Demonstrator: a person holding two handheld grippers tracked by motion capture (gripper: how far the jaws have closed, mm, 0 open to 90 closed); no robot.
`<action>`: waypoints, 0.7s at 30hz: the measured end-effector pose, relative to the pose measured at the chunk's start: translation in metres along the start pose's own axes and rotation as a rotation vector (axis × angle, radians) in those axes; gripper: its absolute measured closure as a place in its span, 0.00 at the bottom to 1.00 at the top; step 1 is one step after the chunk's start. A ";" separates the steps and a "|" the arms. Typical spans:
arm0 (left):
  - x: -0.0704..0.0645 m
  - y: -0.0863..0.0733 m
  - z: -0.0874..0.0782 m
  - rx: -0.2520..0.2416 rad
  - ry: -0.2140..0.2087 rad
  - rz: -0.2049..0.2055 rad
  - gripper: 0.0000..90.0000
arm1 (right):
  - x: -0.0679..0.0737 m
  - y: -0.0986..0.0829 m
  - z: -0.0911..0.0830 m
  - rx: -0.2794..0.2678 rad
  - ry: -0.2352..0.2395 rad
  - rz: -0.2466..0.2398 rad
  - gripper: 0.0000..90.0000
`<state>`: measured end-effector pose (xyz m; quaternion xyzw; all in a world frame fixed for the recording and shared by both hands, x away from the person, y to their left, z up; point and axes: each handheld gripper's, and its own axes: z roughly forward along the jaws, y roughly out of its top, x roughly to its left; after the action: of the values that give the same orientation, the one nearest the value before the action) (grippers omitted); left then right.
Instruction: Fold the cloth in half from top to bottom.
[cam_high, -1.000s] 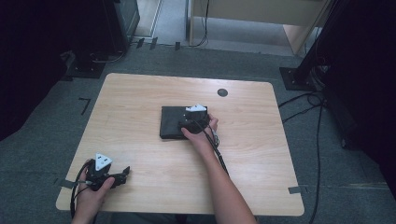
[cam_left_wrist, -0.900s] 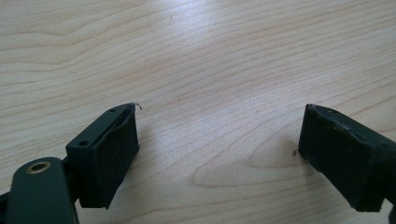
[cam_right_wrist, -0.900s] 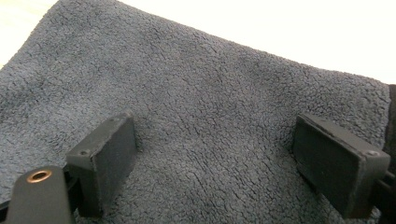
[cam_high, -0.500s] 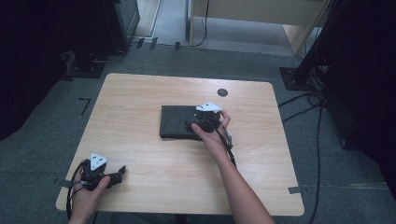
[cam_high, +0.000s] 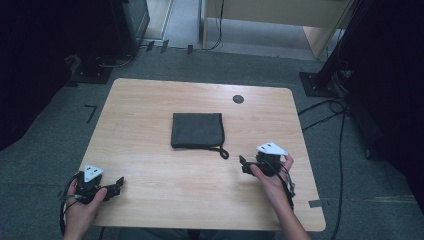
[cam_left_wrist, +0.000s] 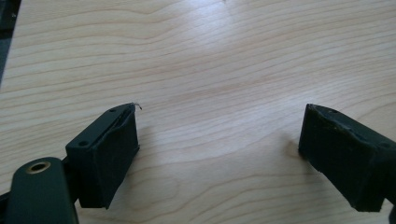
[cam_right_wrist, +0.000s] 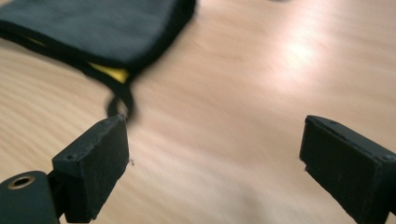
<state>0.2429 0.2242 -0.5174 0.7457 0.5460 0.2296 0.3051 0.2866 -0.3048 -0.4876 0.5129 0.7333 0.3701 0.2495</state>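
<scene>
Folded dark cloth (cam_high: 197, 130) flat at middle of counter (cam_high: 150, 100), loop at near right corner; right claw (cam_high: 243, 164) wide, empty, near loop, not touching; left claw (cam_high: 119, 183) wide, empty, at near left corner, well apart from cloth.

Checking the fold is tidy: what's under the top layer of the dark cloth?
Under the dark cloth's top layer, a yellow strip peeks out by the loop. The rest is covered.

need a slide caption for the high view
Folded dark cloth lies mid-table; left gripper and right gripper rest open near the front edge, both apart from it.
</scene>
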 end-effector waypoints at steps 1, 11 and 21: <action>0.002 0.000 0.000 -0.001 -0.002 -0.002 0.13 | -0.007 -0.009 -0.007 -0.002 -0.011 0.021 0.09; 0.005 -0.001 0.000 -0.001 -0.009 0.006 0.12 | -0.047 -0.070 -0.046 0.055 -0.095 0.104 0.09; 0.006 0.000 0.000 0.000 -0.012 0.007 0.12 | -0.068 -0.093 -0.070 0.102 -0.146 0.134 0.09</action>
<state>0.2442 0.2297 -0.5176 0.7490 0.5414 0.2264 0.3077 0.2055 -0.4071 -0.5213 0.5984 0.6951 0.3100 0.2504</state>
